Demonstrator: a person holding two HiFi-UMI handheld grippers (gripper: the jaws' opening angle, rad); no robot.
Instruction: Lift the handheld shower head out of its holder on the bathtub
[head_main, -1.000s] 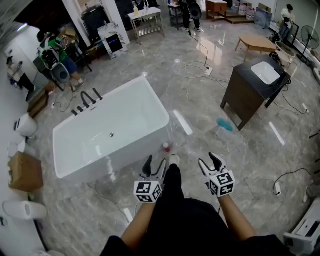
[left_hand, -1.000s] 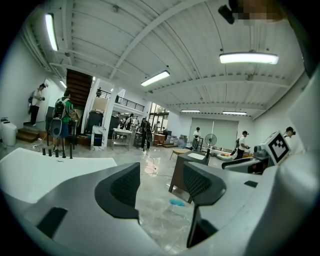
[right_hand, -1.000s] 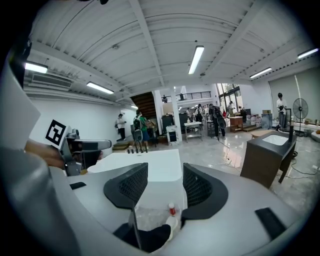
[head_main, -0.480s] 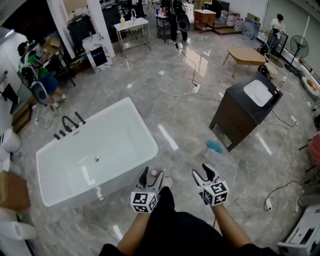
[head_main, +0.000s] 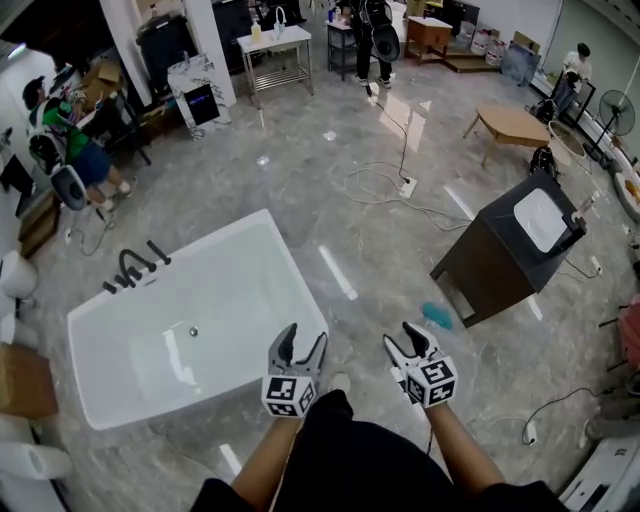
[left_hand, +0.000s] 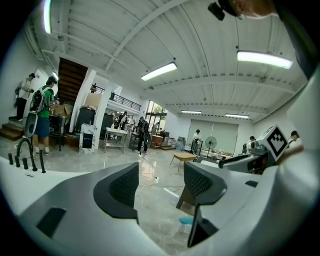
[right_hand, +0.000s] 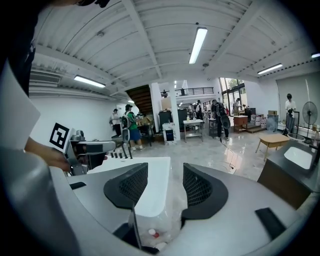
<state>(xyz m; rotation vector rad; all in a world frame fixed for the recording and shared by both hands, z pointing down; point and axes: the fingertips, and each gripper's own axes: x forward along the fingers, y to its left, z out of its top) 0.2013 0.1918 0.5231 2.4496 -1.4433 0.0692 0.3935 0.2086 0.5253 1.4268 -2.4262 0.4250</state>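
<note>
My left gripper (head_main: 301, 340) and right gripper (head_main: 411, 338) are wide and empty, ready for the black faucet set (head_main: 133, 268) at ten o'clock across the bathtub (head_main: 296, 276).

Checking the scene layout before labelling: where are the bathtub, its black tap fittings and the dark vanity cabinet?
bathtub (head_main: 285, 265), head view, right-hand rim.
black tap fittings (head_main: 131, 268), head view, arched spout.
dark vanity cabinet (head_main: 485, 272), head view, dark side panel.

Head view overhead, right gripper view low; both w/ bathtub (head_main: 240, 290).
</note>
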